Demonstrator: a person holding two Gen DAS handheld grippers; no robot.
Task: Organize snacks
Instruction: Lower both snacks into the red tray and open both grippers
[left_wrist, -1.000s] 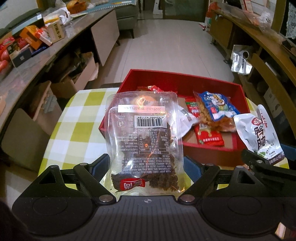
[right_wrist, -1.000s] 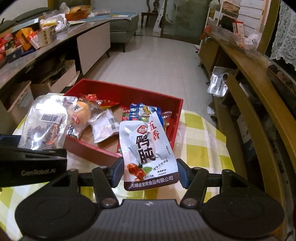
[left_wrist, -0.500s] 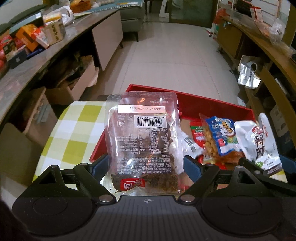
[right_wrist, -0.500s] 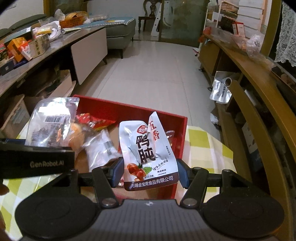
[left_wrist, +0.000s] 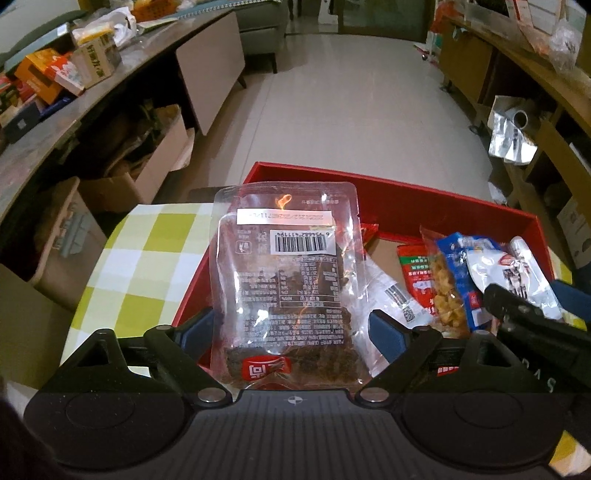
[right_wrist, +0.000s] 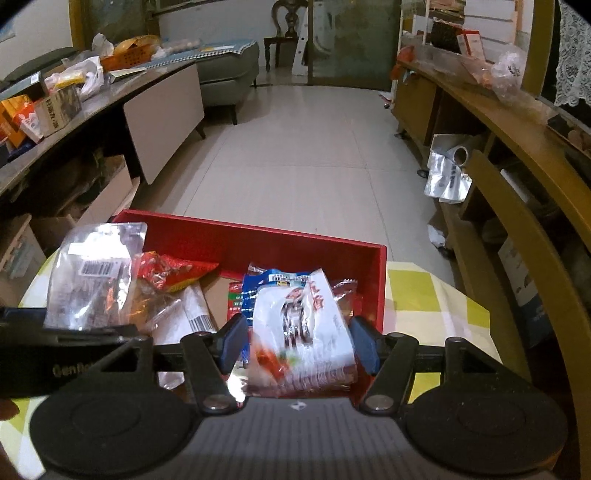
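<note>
Clear plastic pouch (left_wrist: 284, 280) of dark dried snack sits between the jaws of the left gripper (left_wrist: 291, 325), long axis running away along the fingers, barcode end far. The jaws have just been opening. A thin gap shows at the right-side pad, so I read it as let go, with the pouch only resting there.

Same story on the right gripper (right_wrist: 297, 328): its jaws have just been opening too. The white pouch (right_wrist: 295, 317) between them is blurred and tilted, clear of both pads, and looks to be slipping free.

Just beyond and below both is the red tray (left_wrist: 406, 195) on the bench (left_wrist: 140, 258) with its yellow-checked cloth. Already inside are a blue packet (left_wrist: 454, 266), red packets and a clear wrapped one.

Key relation:
- The clear pouch hangs over the tray's near-left wall, partly over the cloth, so it wants a nudge inward or it may land straddling the rim.
- The white pouch is directly above the tray's near-right part, on top of the packets, so a straight drop should do.
- Each hand is nearest its own side, and the two grippers are side by side, close.

Far back are tiled floor and cluttered shelves.
</note>
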